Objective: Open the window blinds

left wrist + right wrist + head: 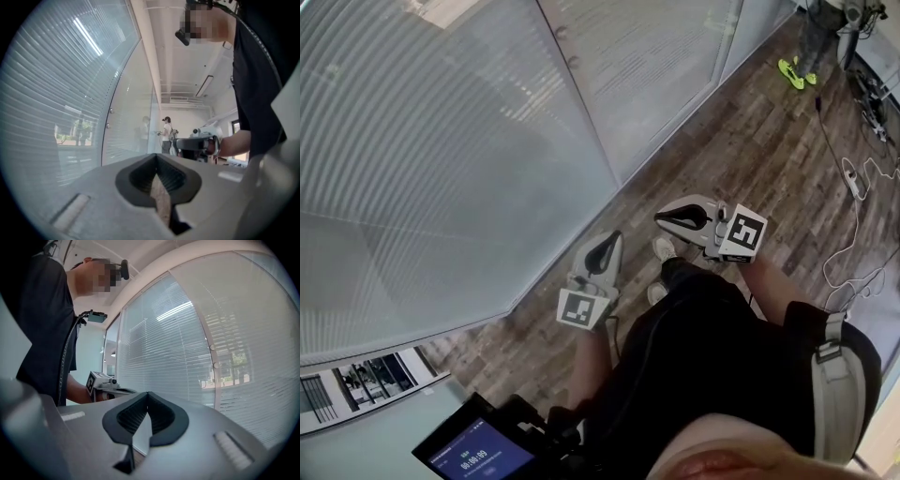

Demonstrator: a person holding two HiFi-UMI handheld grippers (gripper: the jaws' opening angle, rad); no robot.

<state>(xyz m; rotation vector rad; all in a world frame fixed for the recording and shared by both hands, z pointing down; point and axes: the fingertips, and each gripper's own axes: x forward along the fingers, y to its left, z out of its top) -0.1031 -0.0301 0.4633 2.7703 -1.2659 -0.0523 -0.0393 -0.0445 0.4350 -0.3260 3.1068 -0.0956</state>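
Observation:
Closed white slat blinds point(441, 141) hang behind a glass wall that fills the left and top of the head view. My left gripper point(614, 235) points at the wall's foot, a little short of the glass, with its jaws shut and nothing between them. My right gripper point(658, 218) is held level just right of it, pointing left, also shut and empty. In the left gripper view the blinds point(56, 93) curve along the left, and the right gripper point(199, 143) shows past my left gripper point(156, 155). In the right gripper view my right gripper point(147, 393) faces the blinds point(178, 348).
The floor point(750, 150) is wood planks. White cables and a power strip point(855, 180) lie at the right. Another person in bright yellow-green shoes point(793, 73) stands far off at the top right. A dark screen point(473, 452) sits at the bottom left.

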